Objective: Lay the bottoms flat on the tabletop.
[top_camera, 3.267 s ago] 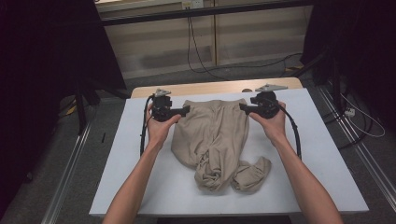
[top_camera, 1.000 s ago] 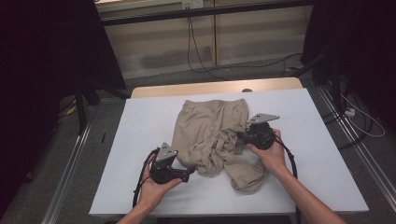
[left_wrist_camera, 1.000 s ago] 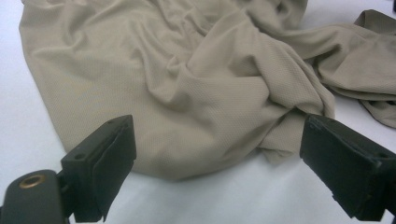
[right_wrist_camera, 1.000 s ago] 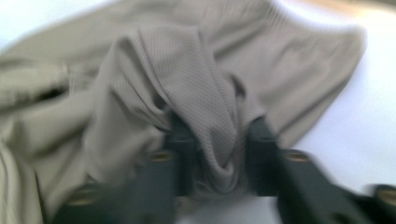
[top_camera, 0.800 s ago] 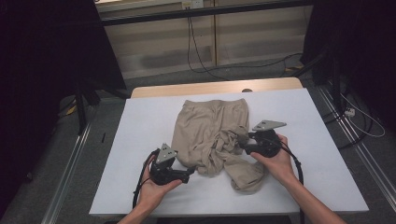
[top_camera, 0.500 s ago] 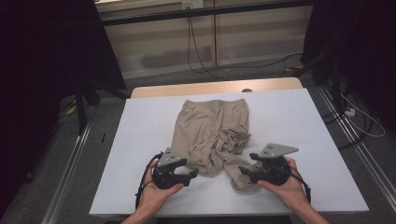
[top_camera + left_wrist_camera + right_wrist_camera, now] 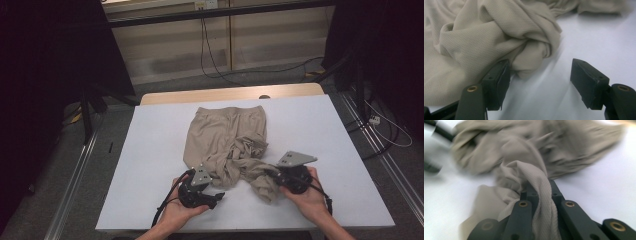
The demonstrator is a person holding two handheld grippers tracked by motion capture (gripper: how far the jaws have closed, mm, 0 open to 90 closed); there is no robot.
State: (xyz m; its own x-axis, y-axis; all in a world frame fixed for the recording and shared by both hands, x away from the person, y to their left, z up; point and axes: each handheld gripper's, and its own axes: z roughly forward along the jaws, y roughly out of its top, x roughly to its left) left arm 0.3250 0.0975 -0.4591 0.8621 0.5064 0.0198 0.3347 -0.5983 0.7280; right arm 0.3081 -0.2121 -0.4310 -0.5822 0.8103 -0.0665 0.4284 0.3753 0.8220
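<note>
The beige trousers (image 7: 227,145) lie crumpled near the middle of the white tabletop (image 7: 150,140), waistband toward the far edge, the legs bunched and twisted into a knot of folds at the near end. In the high view the waistband part is flat, while the twisted legs trail toward the person's side of the tabletop.

The right gripper (image 7: 274,176) sits at the near right end of the bundle, and in the right gripper view its fingers (image 7: 529,195) are pressed together on a ridge of the fabric (image 7: 534,177), which runs up between them and drapes over them. Its jaws have just been closing, with the cloth between them. The left gripper (image 7: 216,198) rests low on the tabletop just near-left of the bundle; in the left gripper view its fingers (image 7: 499,82) stand spread, one beside a rolled fold of the trousers (image 7: 499,37), the other apart on bare tabletop (image 7: 599,37). They have just been opening a little, and only the tip of that fold lies between them, unpinched.

Compared with a second ago, the right hand (image 7: 307,197) has come nearer the person, from the side of the bundle to its near end, and the left hand (image 7: 182,212) has shifted slightly toward the cloth. The trousers themselves lie much as before.
</note>
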